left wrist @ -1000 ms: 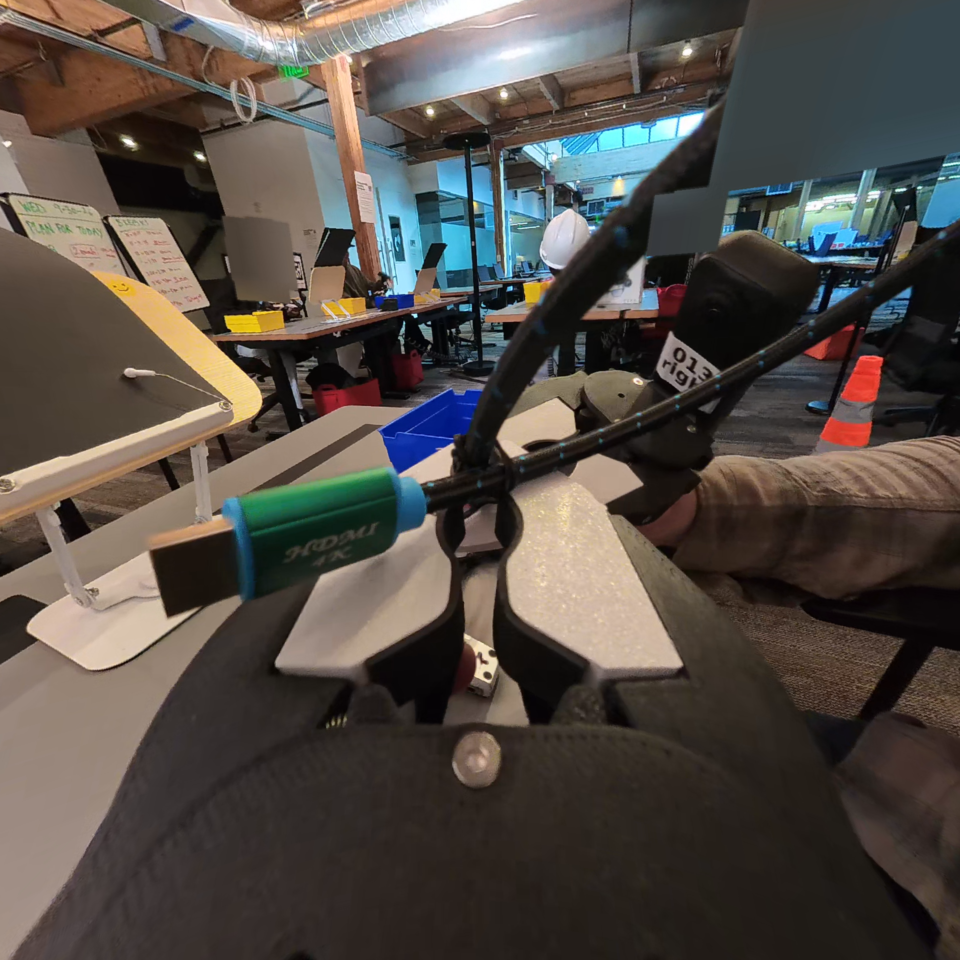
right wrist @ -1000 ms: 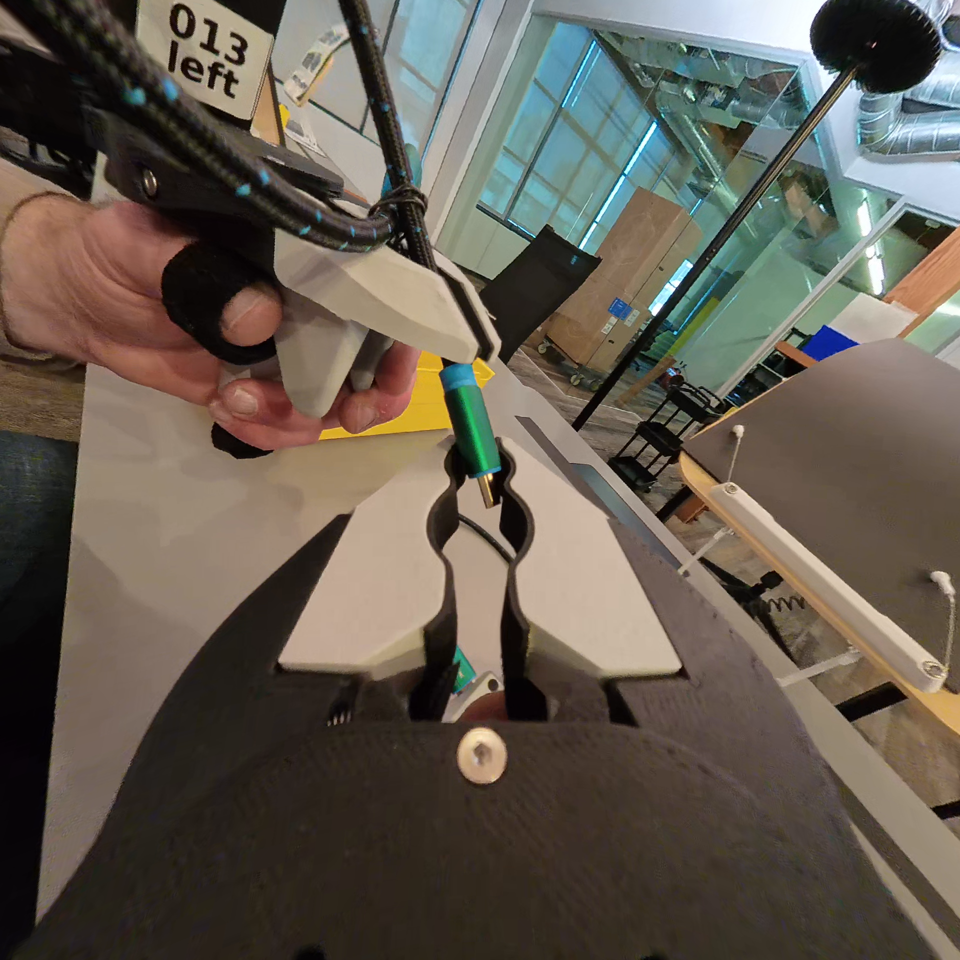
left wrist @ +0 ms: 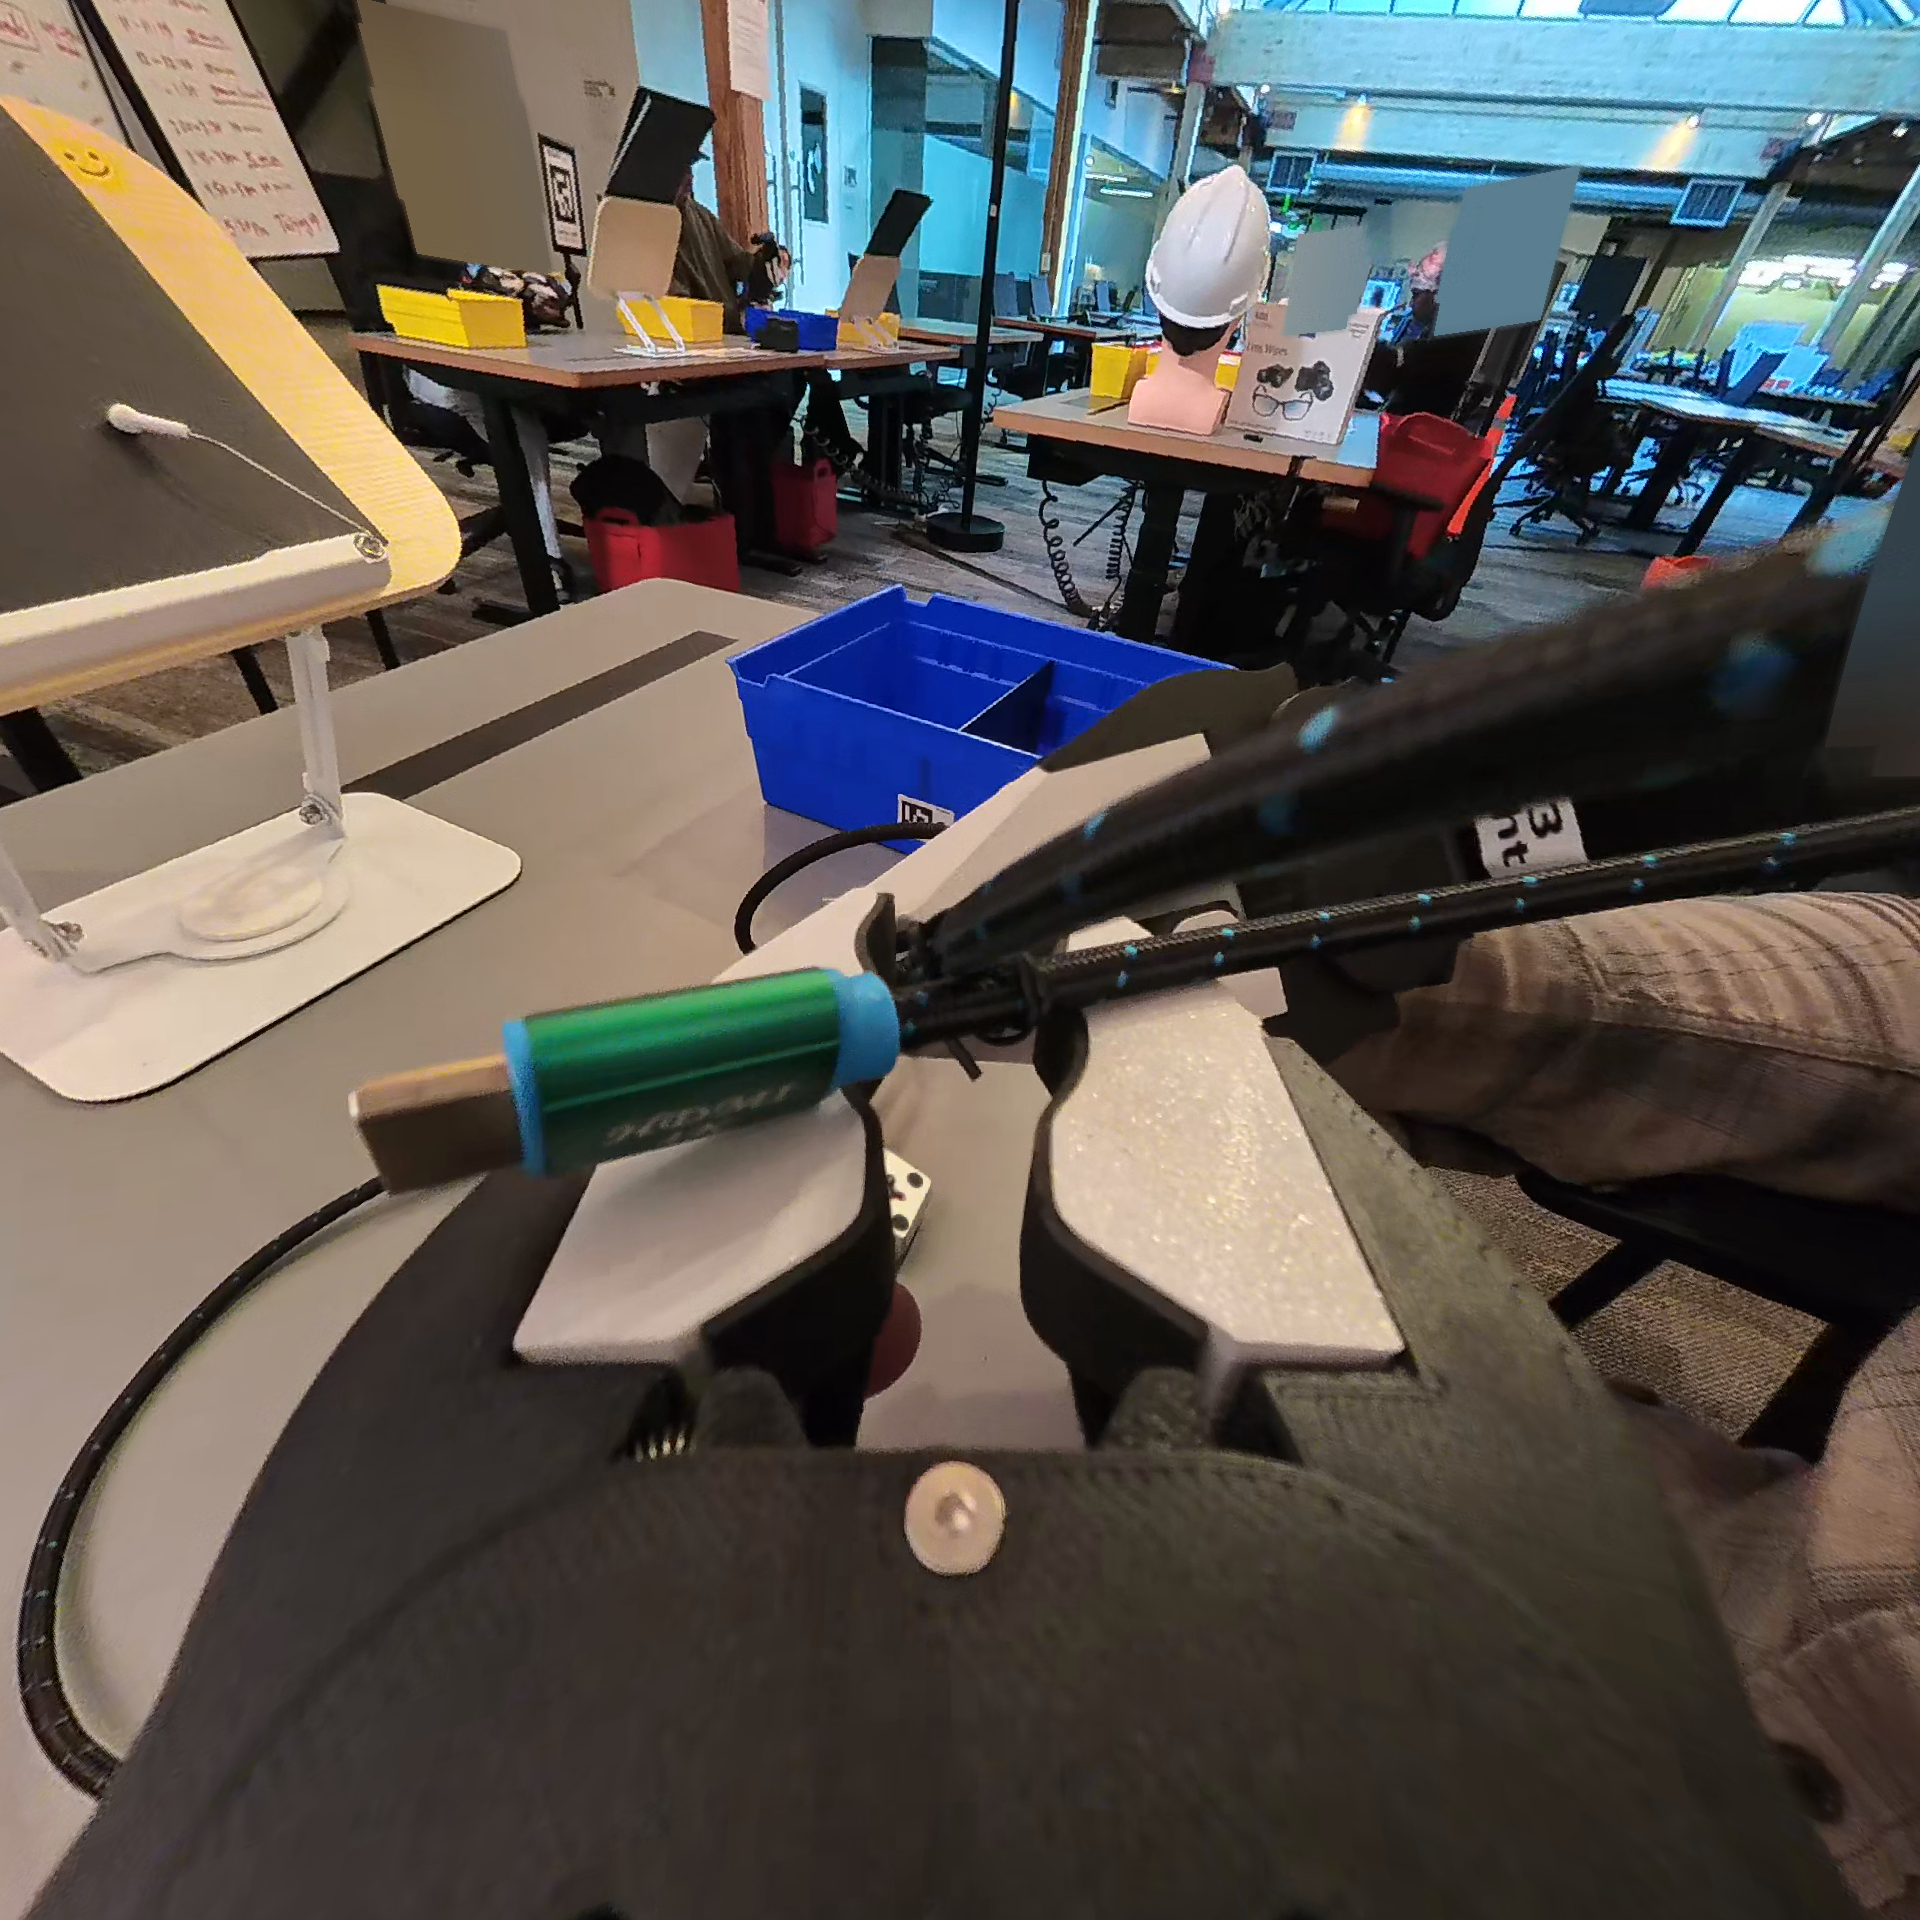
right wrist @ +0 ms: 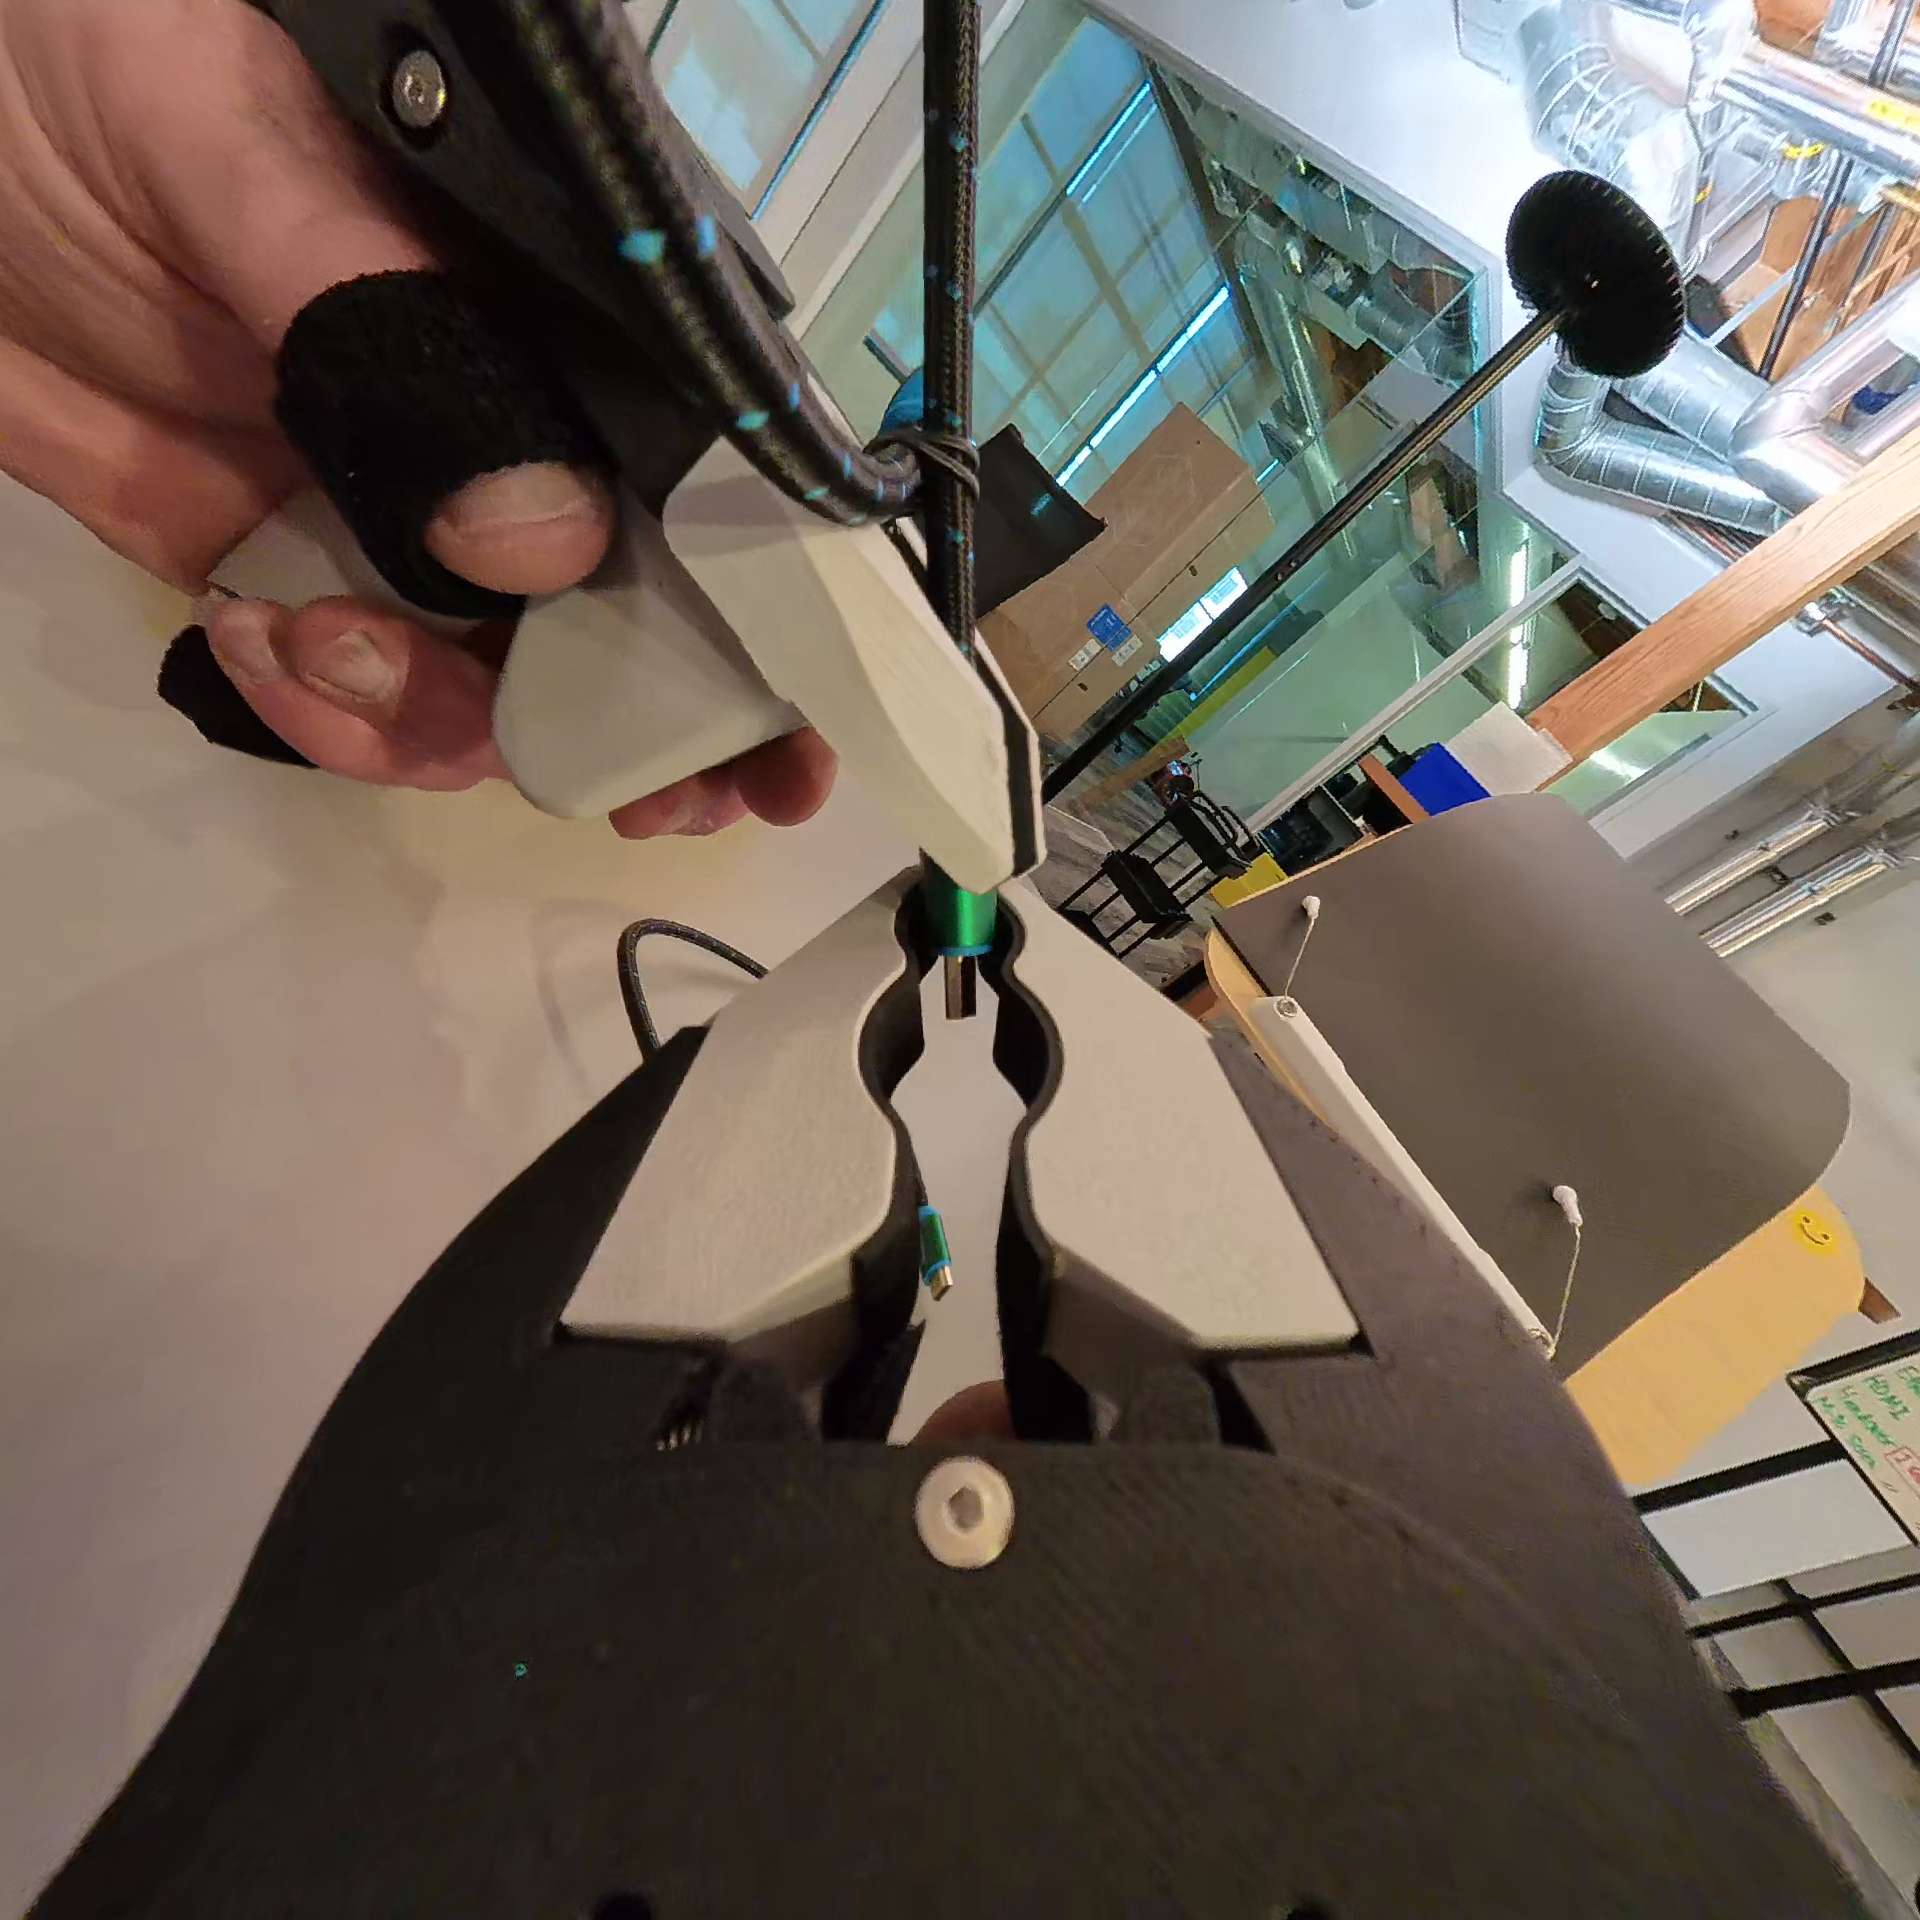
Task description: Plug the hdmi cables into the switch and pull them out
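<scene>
A green HDMI plug (left wrist: pixel 675 1070) with blue collars ends a black braided cable (left wrist: pixel 1351 925). It lies across my left gripper's (left wrist: pixel 966 982) left finger, metal end pointing left. The left jaws stand slightly apart around the cable at its tie, not pinching it. In the right wrist view the plug (right wrist: pixel 961 914) sits in the notch at my right gripper's (right wrist: pixel 961 925) tips, which close on it. The left gripper (right wrist: pixel 987 821), held by a hand, reaches in from above. A small white box (left wrist: pixel 906 1195) shows between the left fingers. A second green plug (right wrist: pixel 935 1247) lies on the table.
A blue bin (left wrist: pixel 883 727) stands at the far side of the grey table (left wrist: pixel 623 727). A tilted board on a white stand (left wrist: pixel 208 914) is at the left. A cable loop (left wrist: pixel 104 1455) lies at the near left. A sleeved arm (left wrist: pixel 1662 1039) is at the right. Tip to tip, the grippers are about 4 cm apart.
My left jaws have parted wider around the cable. The plug has rolled over about its axis. Both views have tipped down toward the table, and the right gripper stays at the plug.
</scene>
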`<state>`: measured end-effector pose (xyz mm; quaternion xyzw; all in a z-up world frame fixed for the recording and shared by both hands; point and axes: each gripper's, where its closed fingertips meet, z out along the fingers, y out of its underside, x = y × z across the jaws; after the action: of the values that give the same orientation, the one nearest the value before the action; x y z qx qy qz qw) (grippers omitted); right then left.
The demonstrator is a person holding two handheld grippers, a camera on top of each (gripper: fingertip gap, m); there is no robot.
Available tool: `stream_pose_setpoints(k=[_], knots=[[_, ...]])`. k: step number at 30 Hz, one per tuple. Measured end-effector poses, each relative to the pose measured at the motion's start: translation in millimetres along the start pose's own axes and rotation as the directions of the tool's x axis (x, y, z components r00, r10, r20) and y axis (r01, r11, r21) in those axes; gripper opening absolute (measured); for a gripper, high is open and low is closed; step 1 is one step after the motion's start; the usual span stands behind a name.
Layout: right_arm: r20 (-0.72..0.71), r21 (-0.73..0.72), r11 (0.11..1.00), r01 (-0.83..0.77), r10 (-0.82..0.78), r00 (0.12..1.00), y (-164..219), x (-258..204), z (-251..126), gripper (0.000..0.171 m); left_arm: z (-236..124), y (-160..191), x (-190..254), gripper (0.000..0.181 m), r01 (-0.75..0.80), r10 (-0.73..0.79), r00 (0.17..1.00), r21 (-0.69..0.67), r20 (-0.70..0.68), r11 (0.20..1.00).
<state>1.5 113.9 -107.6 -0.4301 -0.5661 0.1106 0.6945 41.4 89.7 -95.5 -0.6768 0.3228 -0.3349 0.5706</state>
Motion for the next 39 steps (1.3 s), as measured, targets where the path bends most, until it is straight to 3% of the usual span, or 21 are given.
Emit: stream_pose_setpoints(k=[16, 20, 23, 39], knots=[[-0.02, -0.027, 0.999, 0.046, -0.046, 0.999, 4, 1, 1, 0.004, 0, 4, -2, 0.022, 0.027, -0.027, 1.0, -0.058, -0.004, 0.998], [-0.022, -0.034, 0.998, 0.048, -0.048, 0.999, 5, 1, 0, 0.004, 1, 7, 0, 0.035, 0.016, -0.016, 1.0, -0.091, -0.005, 0.996], [-0.025, -0.031, 0.998, 0.048, -0.049, 0.998, 5, 1, 0, 0.004, 1, 7, 0, 0.036, -0.009, 0.01, 1.0, -0.113, 0.009, 0.994], [-0.054, -0.069, 0.991, 0.113, -0.116, 0.992, 9, -3, 1, 0.003, 0, 16, -13, 0.035, 0.148, -0.142, 0.989, -0.146, 0.049, 0.978]])
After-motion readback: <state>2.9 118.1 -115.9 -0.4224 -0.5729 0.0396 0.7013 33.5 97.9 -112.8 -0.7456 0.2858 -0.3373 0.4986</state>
